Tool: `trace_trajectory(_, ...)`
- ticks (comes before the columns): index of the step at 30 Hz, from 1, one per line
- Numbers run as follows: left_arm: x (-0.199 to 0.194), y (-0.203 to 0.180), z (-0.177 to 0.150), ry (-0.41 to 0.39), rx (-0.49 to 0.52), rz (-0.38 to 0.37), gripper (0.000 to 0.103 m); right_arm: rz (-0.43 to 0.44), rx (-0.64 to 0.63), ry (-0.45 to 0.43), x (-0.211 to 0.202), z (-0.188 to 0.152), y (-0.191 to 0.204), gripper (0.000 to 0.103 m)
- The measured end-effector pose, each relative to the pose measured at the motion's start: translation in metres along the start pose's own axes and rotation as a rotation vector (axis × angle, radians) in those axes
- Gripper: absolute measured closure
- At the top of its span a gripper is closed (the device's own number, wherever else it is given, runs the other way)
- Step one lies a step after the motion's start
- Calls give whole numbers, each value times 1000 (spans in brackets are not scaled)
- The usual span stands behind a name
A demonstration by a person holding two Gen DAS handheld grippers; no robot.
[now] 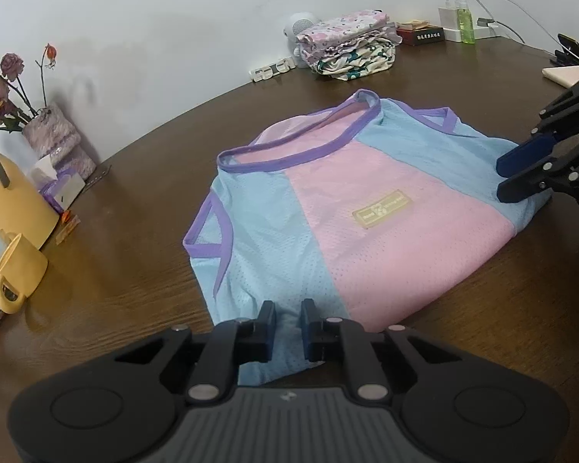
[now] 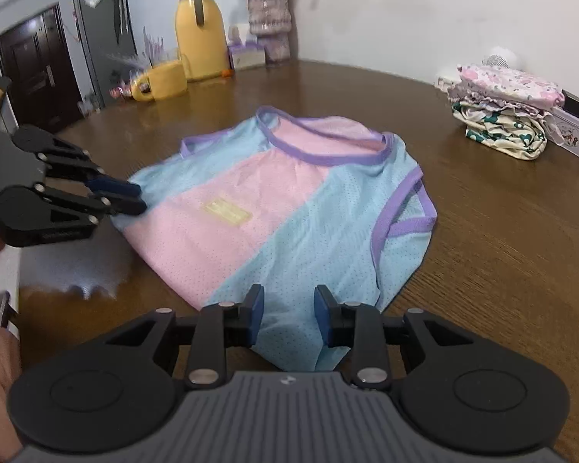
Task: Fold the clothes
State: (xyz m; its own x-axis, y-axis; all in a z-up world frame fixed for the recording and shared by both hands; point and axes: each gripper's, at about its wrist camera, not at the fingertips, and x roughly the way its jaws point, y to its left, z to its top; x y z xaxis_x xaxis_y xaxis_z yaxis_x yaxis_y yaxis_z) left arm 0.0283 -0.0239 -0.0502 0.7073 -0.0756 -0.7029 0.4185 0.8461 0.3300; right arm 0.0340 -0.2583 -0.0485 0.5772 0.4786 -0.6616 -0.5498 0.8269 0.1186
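A mesh vest in pink and light blue with purple trim lies flat on the brown wooden table, neckline toward the wall. My left gripper sits at the vest's near blue hem corner, its fingers close together with the blue cloth pinched between them. In the right wrist view the same gripper bites the vest's left edge. My right gripper straddles the opposite blue hem corner with cloth bunched between its fingers. From the left wrist view, the right gripper clamps the vest's right edge.
A stack of folded floral clothes stands by the wall at the back. A yellow jug, yellow mug and vase of dried roses crowd the left end. Chargers, a green bottle and a phone stand sit far right.
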Motion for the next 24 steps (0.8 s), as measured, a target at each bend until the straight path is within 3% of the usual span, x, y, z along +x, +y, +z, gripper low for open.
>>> trace_trajectory(3,-15,12,-2,-88,-46,6,74,26,-32,-58,-20,0,3,47)
trace_trajectory(5,-29,22,-6,-167,-76,44,30,17,-98,-71,-32,-1,9,20)
trace_trajectory(7,-41,27,-14,-236,-73,96,9,-19,-163,-61,-39,-4,15,16)
trace_trajectory(11,-52,24,-28,-270,30,78,3,-52,-241,-12,-40,-9,18,14)
trace_trajectory(15,-53,7,-40,-257,178,72,3,-94,-392,26,-36,-15,28,20)
trace_trajectory(17,-50,1,-45,-250,254,78,10,-95,-441,60,-31,-14,30,32)
trace_trajectory(18,-48,-1,-47,-240,285,74,15,-90,-457,76,-29,-13,29,34)
trace_trajectory(20,-44,0,-47,-206,324,51,40,-80,-480,105,-25,-11,28,41)
trace_trajectory(23,-35,7,-48,-152,353,13,60,-65,-490,127,-20,-10,24,49)
trace_trajectory(24,-33,9,-49,-139,367,6,62,-62,-491,126,-19,-10,23,49)
